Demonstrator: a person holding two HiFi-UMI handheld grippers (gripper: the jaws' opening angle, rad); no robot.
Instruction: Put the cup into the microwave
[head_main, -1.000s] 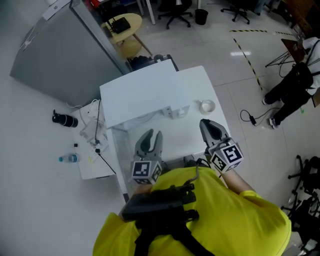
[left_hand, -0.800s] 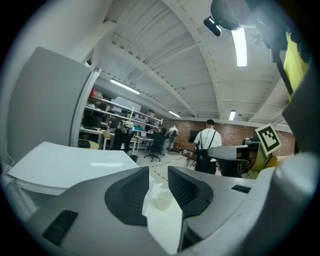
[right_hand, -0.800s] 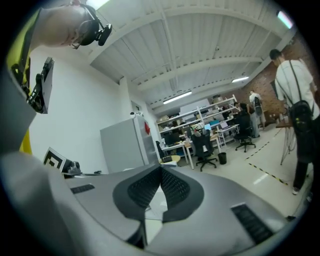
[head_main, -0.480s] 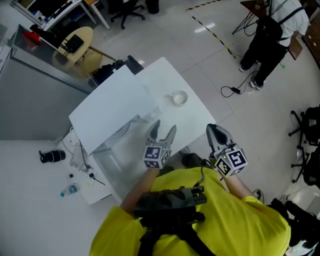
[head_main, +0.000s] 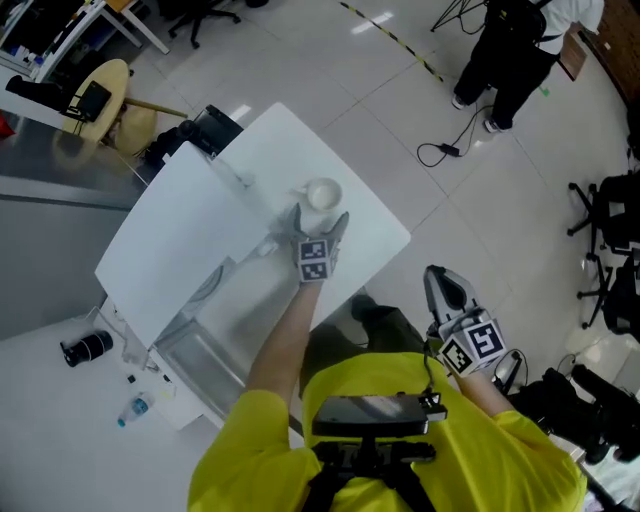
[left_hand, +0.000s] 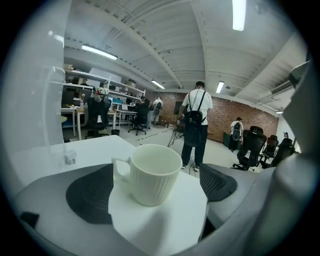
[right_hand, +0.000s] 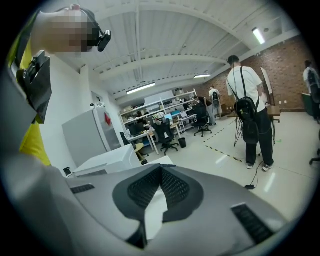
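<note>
Left gripper view: your left gripper opening around cup, not gripping yet; right gripper closed, empty. Lift and microwave placement remain.

No legible text, label, brand or number in any view.

Right gripper: jaws together at the tips, gripping nothing.
Microwave: white, far left.
Person: standing far right, back turned, black backpack.
</note>
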